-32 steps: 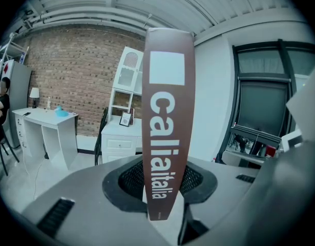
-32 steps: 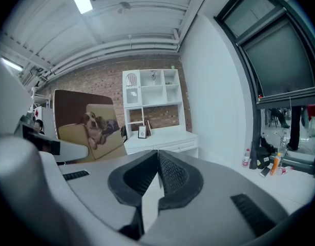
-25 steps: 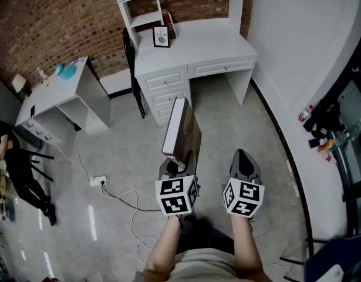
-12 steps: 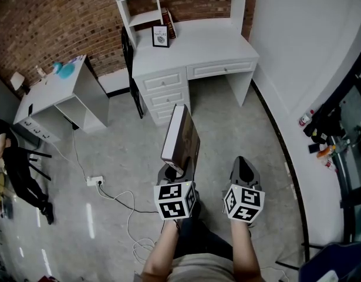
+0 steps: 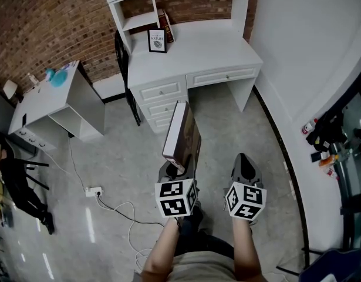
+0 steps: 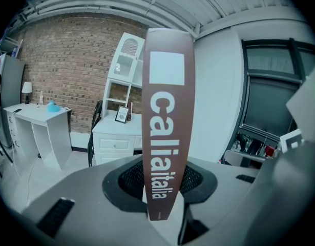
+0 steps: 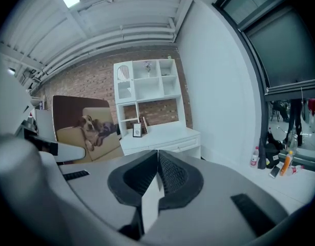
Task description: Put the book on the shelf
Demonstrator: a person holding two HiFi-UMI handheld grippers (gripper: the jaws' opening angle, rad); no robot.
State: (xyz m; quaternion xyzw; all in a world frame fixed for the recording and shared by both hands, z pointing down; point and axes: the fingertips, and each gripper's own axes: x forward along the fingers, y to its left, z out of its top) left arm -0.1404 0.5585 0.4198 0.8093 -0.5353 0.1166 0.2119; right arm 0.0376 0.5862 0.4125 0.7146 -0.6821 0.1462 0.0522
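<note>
The book (image 5: 182,133) is standing upright over the floor, spine toward the left gripper view, clamped at its bottom end between the jaws of the left gripper (image 5: 176,170). It looks like a large hardcover: stiff boards that should not buckle under the pads, but tall and probably fairly heavy, so with the hold so low it is likely top-heavy and inclined to pivot or lean. The cover, showing a dog on a sofa in the right gripper view, seems glossy and could be slipping if the squeeze eases. A hold across the boards close to the spine looks soundest, and a second support higher up would be steadying it.

The right gripper (image 5: 245,164) is hovering just beside the book, its jaws pressed together with nothing between them, so it is free to help.

Well ahead, the white desk is standing against the brick wall (image 5: 45,22); above its surface (image 5: 198,43) the shelf (image 5: 139,20) is already holding leaning books (image 5: 165,25), with a framed picture (image 5: 157,40) below.
</note>
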